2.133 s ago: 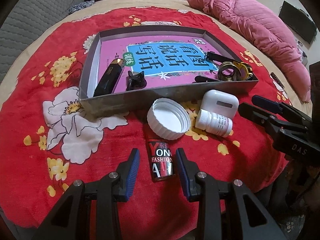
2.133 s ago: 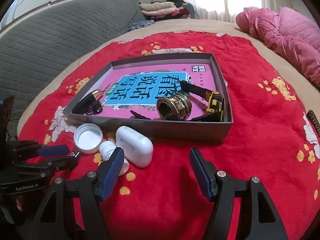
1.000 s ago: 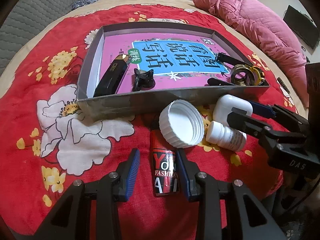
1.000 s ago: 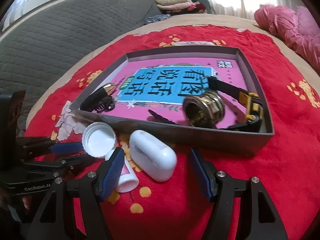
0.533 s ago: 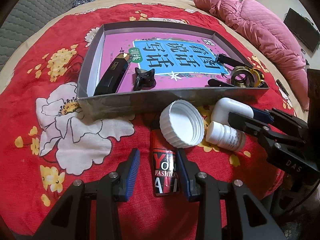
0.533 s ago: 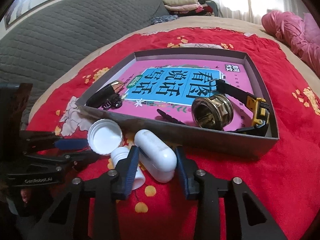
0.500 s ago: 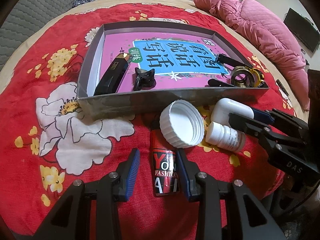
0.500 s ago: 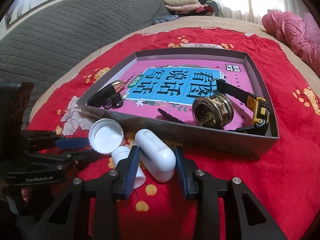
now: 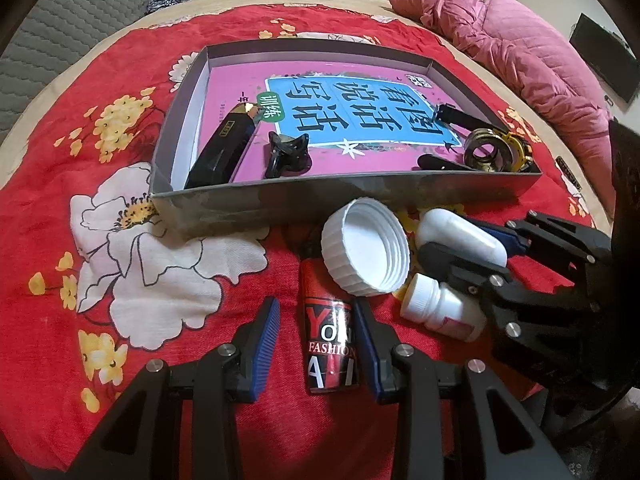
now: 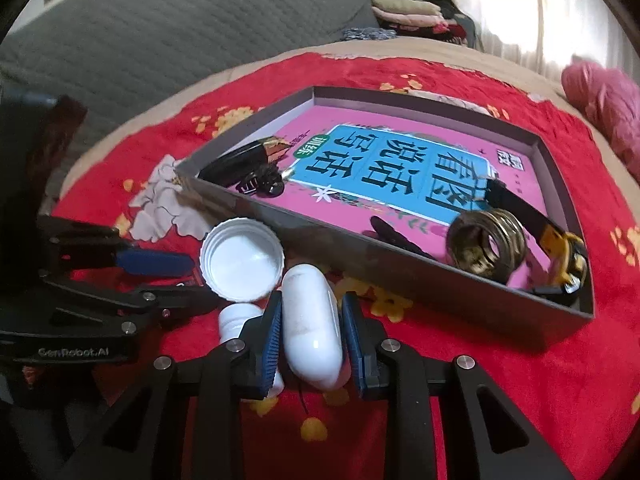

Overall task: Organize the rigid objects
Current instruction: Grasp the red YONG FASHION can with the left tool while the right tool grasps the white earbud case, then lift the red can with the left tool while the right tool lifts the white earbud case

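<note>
My right gripper (image 10: 310,336) is shut on the white earbud case (image 10: 312,322), which lies on the red cloth just in front of the grey tray (image 10: 420,280); the case also shows in the left wrist view (image 9: 460,236). My left gripper (image 9: 316,340) is open around a red and black tube (image 9: 328,344), its pads apart from it. A white jar lid (image 9: 366,246) rests on the tube's far end. A small white bottle (image 9: 436,306) lies beside them.
The tray (image 9: 320,196) holds a black lighter (image 9: 224,148), a black hair clip (image 9: 288,154), a brass ring (image 10: 486,246) and a black and yellow tool (image 10: 560,248). A pink quilt (image 9: 520,52) lies at the far right, a grey sofa (image 10: 160,40) behind.
My right gripper moved forward and closed on the earbud case, which has tilted to point away from me. My left gripper moved up around the red tube and stays open.
</note>
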Demonstrator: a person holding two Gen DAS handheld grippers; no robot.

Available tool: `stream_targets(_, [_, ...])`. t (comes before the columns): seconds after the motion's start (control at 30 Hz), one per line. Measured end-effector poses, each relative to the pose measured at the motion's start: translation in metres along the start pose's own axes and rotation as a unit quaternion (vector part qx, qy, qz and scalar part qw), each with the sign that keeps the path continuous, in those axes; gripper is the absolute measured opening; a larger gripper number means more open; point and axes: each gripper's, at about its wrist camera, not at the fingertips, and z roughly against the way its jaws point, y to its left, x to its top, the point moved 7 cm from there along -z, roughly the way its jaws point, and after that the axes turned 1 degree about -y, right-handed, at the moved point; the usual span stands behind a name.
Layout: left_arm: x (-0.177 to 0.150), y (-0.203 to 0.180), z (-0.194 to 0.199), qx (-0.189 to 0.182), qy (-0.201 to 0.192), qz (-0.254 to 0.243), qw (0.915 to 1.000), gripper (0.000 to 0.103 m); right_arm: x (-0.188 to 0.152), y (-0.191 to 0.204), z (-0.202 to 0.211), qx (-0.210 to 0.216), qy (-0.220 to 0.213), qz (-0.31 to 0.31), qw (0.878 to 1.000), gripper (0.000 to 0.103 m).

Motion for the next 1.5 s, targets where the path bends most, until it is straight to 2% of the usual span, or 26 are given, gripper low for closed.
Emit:
stream_targets(0.2, [0.005, -0.002, -0.007, 0.01, -0.003, 0.0, 0.9999, 0.038, -0.001, -0.011, -0.007, -0.007, 0.002, -0.026, 1.0, 0.022])
stream_targets(0.47, [0.007, -0.002, -0.012, 0.014, -0.01, -0.009, 0.9998, 0.037, -0.001, -0.014, -0.001, -0.005, -0.006, -0.041, 0.999, 0.022])
stream_targets(0.63, [0.008, 0.0, -0.012, 0.005, -0.014, -0.013, 0.9998, 0.032, -0.007, -0.022, 0.007, -0.011, -0.008, -0.069, 0.998, 0.022])
stream_targets(0.7, [0.009, 0.001, -0.011, 0.005, -0.014, -0.012, 0.9998, 0.023, -0.008, -0.024, 0.01, -0.015, -0.01, -0.075, 0.997, 0.022])
stream_targets(0.93, [0.008, 0.002, -0.008, 0.0, -0.015, -0.012, 0.9998, 0.023, -0.012, -0.031, 0.017, -0.02, -0.012, -0.1, 0.995, 0.022])
stream_targets(1.5, [0.009, 0.01, 0.016, -0.011, -0.035, 0.015, 0.9992, 0.023, -0.011, -0.031, 0.032, -0.025, -0.026, -0.112, 0.993, 0.022])
